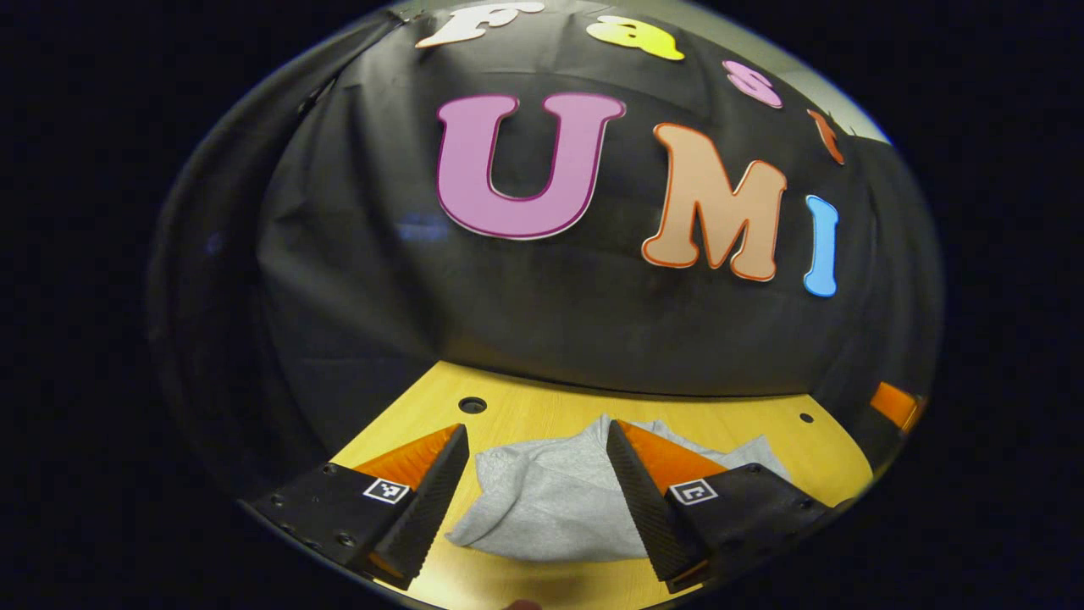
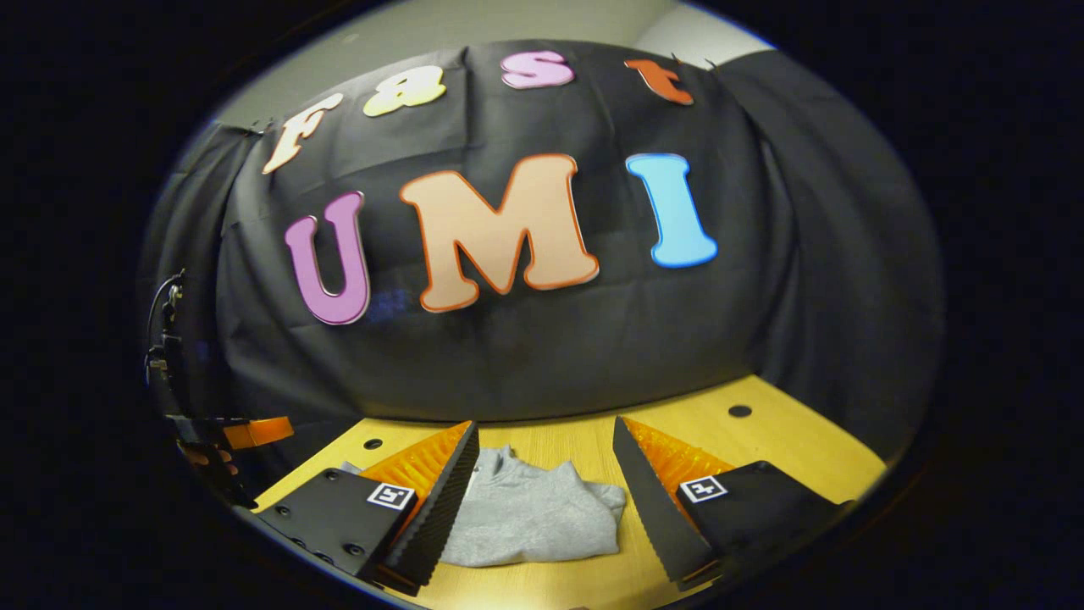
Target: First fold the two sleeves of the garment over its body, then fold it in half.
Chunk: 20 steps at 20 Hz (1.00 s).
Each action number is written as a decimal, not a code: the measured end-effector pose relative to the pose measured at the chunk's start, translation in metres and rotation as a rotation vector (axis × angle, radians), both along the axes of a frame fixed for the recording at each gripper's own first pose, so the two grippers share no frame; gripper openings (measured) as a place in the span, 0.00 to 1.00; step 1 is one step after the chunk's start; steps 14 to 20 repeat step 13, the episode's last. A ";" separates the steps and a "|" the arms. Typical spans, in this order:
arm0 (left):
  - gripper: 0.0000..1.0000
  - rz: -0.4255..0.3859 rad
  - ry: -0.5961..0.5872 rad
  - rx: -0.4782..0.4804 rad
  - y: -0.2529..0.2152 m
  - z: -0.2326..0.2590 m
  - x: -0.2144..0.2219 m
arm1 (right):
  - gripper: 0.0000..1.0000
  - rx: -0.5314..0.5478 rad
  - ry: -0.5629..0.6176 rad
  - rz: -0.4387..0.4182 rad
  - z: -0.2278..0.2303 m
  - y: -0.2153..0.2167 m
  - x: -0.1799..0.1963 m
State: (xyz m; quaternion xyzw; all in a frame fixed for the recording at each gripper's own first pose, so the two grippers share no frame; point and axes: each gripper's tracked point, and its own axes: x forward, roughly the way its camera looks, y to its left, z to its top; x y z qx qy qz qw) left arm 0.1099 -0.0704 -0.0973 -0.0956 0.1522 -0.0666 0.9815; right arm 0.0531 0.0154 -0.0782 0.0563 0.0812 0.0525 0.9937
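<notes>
Left gripper view: grey garment [image 1: 550, 500] lay bunched on the wooden table [image 1: 542, 411], both grippers raised above it.

Left gripper [image 1: 535, 496] and right gripper [image 2: 544, 500] each stood with jaws spread, grasping nothing. The fabric appeared soft, light and limp, likely to sag; a sleeve end or hem edge would give the surest hold.

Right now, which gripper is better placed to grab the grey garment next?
Roughly even. The left gripper and right gripper both hang open with the grey garment framed between their fingers, above the wooden table.
</notes>
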 end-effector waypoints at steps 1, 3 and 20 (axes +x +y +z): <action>0.95 0.003 -0.024 0.015 -0.001 0.009 -0.008 | 0.97 -0.013 -0.034 -0.001 0.010 -0.001 -0.007; 0.95 -0.013 -0.076 0.044 -0.006 0.028 -0.018 | 0.97 -0.028 -0.067 -0.007 0.009 -0.002 -0.017; 0.94 -0.045 -0.239 0.078 -0.018 0.082 -0.022 | 0.97 0.000 -0.179 -0.028 0.054 -0.005 -0.021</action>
